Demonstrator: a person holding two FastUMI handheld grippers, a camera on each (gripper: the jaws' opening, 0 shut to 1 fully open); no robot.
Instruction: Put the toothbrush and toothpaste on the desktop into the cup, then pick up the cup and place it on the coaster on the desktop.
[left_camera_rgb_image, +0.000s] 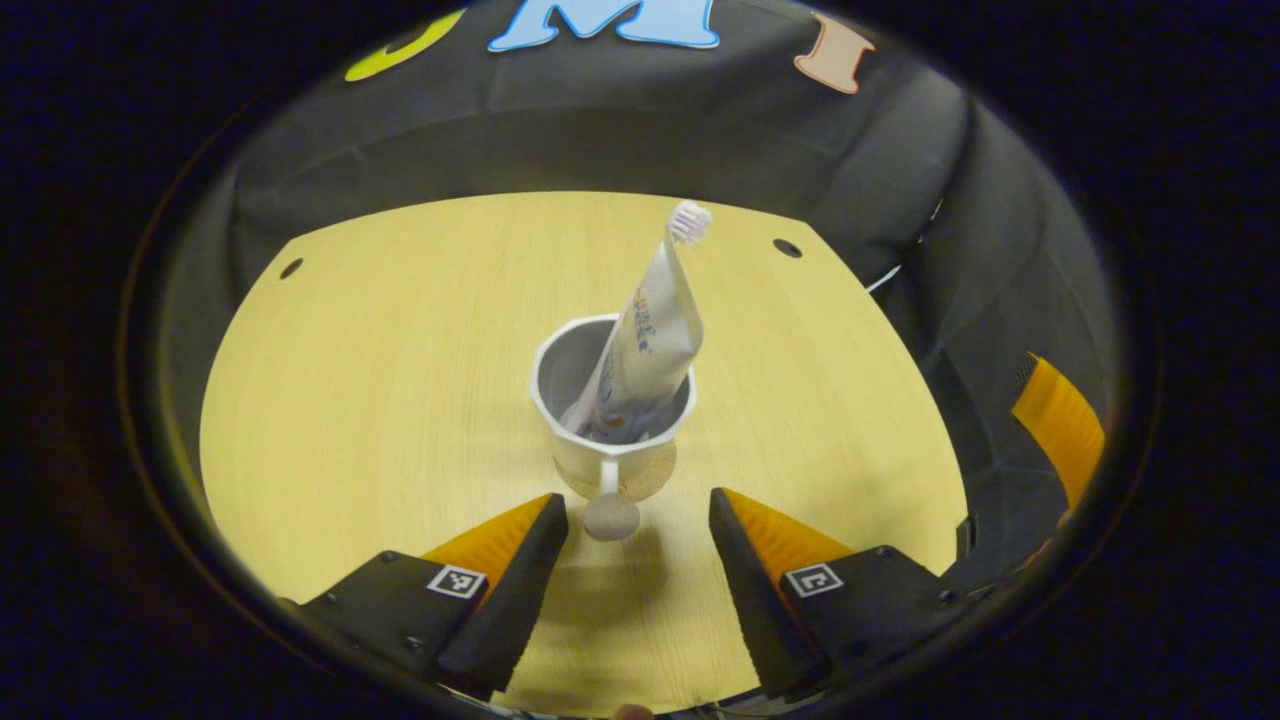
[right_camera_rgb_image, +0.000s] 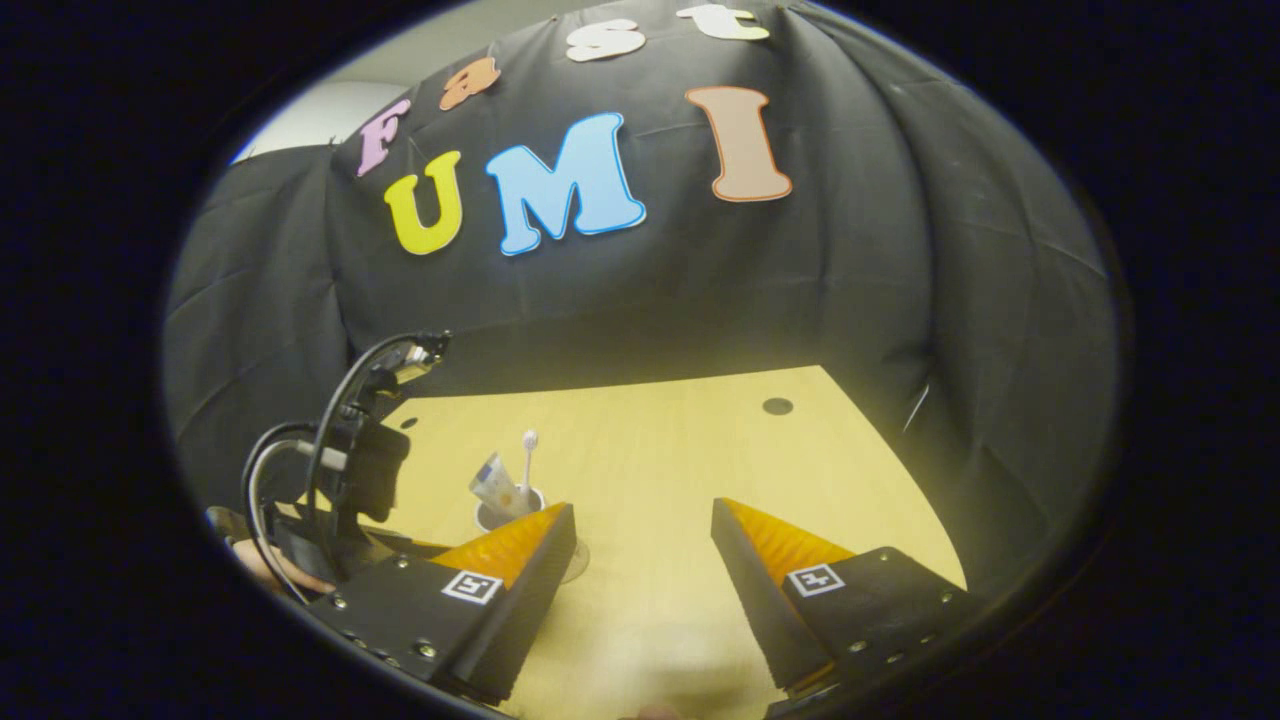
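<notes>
A white cup (left_camera_rgb_image: 560, 385) stands upright on the yellow desktop (left_camera_rgb_image: 380, 400), its handle (left_camera_rgb_image: 608, 500) turned toward me. A toothpaste tube (left_camera_rgb_image: 655, 335) leans in it, and a toothbrush head (left_camera_rgb_image: 688, 222) pokes up behind the tube. A clear round rim (left_camera_rgb_image: 650, 478) shows at the cup's foot; whether it is the coaster I cannot tell. My left gripper (left_camera_rgb_image: 637, 510) is open just short of the cup, with the handle's end between its fingertips, touching neither. My right gripper (right_camera_rgb_image: 640, 515) hangs open above the table, to the right of the cup (right_camera_rgb_image: 498, 518).
The tabletop has two small dark holes (left_camera_rgb_image: 787, 247) near its far corners. Black cloth walls close in behind and to the right. The left gripper's body (right_camera_rgb_image: 350, 480) with cables and a hand (right_camera_rgb_image: 265, 570) shows in the right gripper view. One finger (left_camera_rgb_image: 1060, 425) of the right gripper shows at the table's right edge.
</notes>
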